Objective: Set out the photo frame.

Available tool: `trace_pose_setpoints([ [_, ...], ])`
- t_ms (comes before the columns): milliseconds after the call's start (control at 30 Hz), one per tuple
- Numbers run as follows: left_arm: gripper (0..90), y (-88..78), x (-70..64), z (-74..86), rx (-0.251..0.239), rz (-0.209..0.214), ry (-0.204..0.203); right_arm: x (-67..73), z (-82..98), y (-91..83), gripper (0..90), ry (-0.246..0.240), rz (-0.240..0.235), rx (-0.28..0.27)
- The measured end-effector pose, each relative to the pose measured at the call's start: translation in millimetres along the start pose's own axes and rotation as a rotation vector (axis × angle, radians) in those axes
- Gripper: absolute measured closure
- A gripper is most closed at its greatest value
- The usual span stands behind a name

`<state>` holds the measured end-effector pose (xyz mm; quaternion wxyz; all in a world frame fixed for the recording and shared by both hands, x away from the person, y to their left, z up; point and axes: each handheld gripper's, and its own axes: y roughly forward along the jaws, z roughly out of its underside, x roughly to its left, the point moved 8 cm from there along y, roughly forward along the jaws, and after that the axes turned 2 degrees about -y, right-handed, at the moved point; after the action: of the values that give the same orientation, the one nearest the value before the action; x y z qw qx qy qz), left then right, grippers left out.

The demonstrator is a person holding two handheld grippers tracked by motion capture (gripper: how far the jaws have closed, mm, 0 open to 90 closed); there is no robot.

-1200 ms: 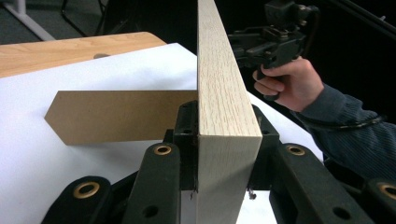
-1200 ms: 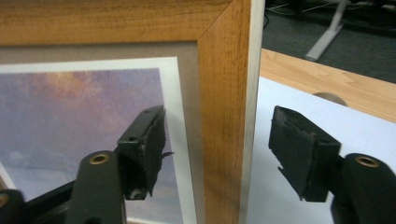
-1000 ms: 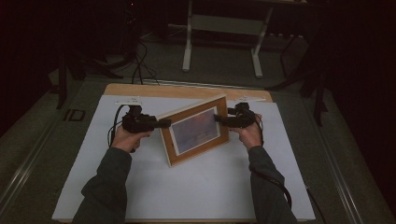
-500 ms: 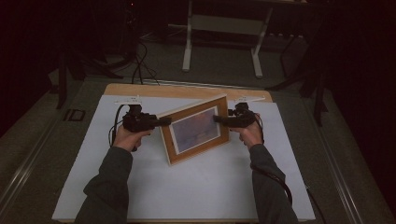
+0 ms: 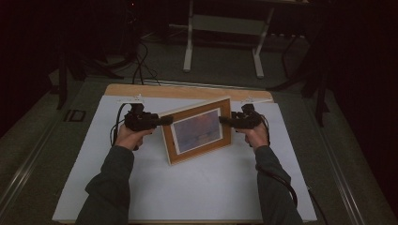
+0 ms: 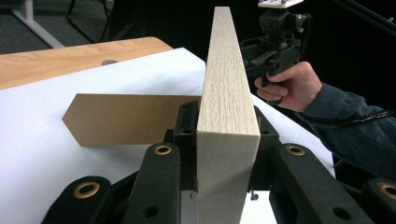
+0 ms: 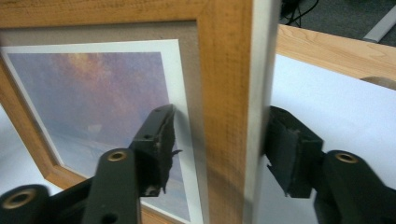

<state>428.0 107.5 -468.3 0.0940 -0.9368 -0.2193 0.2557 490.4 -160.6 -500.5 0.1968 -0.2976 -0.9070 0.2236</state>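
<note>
A wooden picture frame point(image 5: 197, 130) with a purple-toned print stands upright and slightly tilted on the white sheet point(image 5: 187, 187). My left gripper point(image 5: 166, 120) is shut on its left edge; in the left gripper view the pads press both faces of the pale wood edge point(image 6: 229, 93). A brown easel back point(image 6: 130, 119) rests on the sheet behind it. My right gripper point(image 5: 223, 120) straddles the right edge point(image 7: 224, 93). Its jaws have just been closing, with one pad point(image 7: 161, 135) still a little off the front face and the other close to the back.
A strip of bare wooden tabletop point(image 5: 187, 91) runs along the far edge of the sheet. Behind the table stand white metal stand legs point(image 5: 190, 47) and cables point(image 5: 138, 65) on the dark floor. The person's sleeves come in from the bottom.
</note>
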Motion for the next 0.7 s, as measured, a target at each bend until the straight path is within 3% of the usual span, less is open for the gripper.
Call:
trace_pose_setpoints([
  [233, 71.8, 2.5, 1.4, -1.4, 0.008, 0.002, -0.002, 1.5, 0.6, 7.8, 32.6, 0.009, -0.023, 0.033],
  [700, 71.7, 7.2, 6.8, -3.1, -0.004, 0.006, -0.02, -3.3, 10.0, -6.0, 45.9, 0.045, -0.049, 0.01],
])
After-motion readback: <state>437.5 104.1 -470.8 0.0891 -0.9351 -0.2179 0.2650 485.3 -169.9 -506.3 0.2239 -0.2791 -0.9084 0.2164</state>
